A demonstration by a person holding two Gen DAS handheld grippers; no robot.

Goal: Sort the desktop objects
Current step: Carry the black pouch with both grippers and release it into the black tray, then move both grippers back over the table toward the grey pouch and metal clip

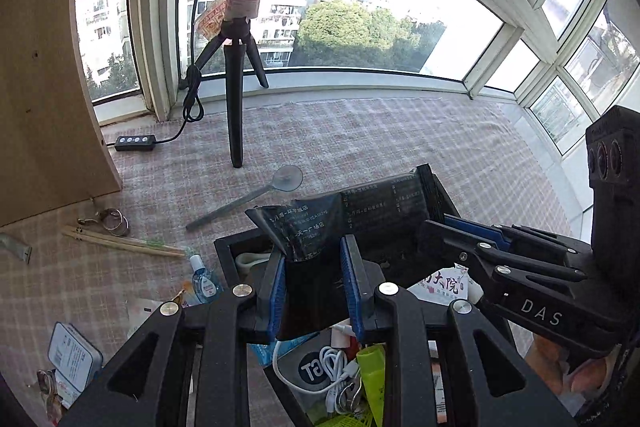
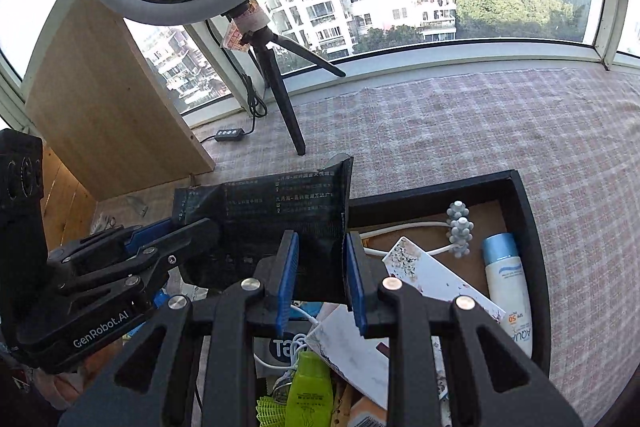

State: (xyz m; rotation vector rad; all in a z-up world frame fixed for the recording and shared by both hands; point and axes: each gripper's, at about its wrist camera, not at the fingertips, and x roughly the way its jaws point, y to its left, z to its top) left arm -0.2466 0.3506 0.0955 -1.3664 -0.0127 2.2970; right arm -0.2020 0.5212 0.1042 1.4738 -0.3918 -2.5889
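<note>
Two grippers pinch one dark packet [image 1: 360, 211]: left gripper [image 1: 316, 287] | right gripper [image 2: 322, 279] | one black tray [image 2: 524, 203] | two chopsticks [image 1: 120, 243]

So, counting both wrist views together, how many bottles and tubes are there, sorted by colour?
White bottle with blue cap, in the black tray: 1
Green tube: 1
Small clear blue bottle, on the checked cloth: 1
Total: 3
Not counted: the black packet held between both sets of jaws.
</note>
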